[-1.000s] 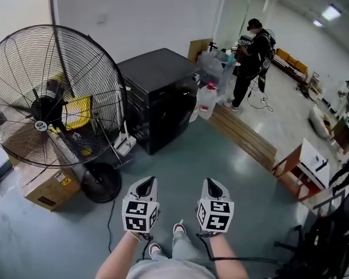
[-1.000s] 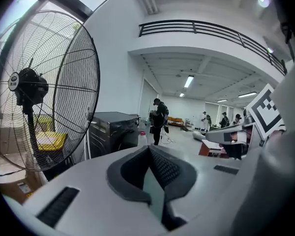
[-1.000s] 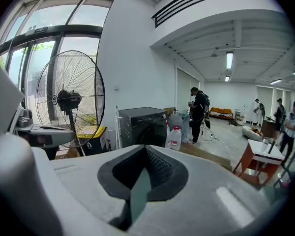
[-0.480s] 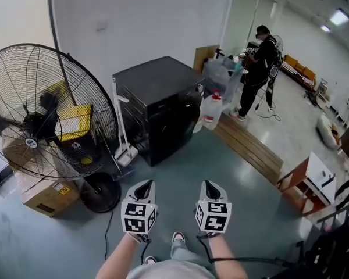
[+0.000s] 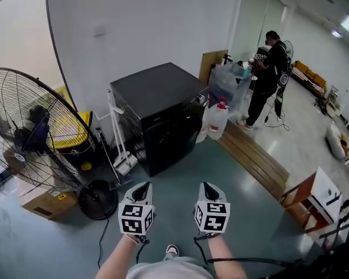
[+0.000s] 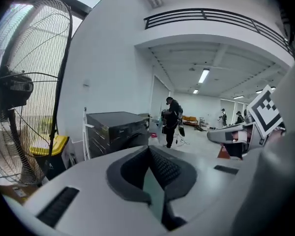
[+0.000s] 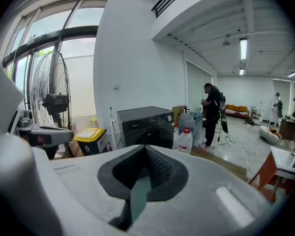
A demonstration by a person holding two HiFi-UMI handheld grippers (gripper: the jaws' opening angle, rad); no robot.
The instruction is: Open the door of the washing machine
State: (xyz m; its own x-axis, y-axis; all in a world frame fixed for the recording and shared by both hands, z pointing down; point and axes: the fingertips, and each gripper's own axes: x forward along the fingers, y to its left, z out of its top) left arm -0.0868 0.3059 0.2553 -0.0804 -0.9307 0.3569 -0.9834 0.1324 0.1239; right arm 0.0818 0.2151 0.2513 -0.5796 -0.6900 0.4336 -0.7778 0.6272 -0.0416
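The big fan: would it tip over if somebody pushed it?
Probably not easily: the fan stands on a wide round base that looks heavy. But its big wire head sits high above that base, so a push up there might rock it.

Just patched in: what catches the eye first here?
The black washing machine stands against the white wall at centre. A big floor fan fills the left, and a person in dark clothes stands upper right. The left tool and right tool, both shut and empty, hover in the foreground.
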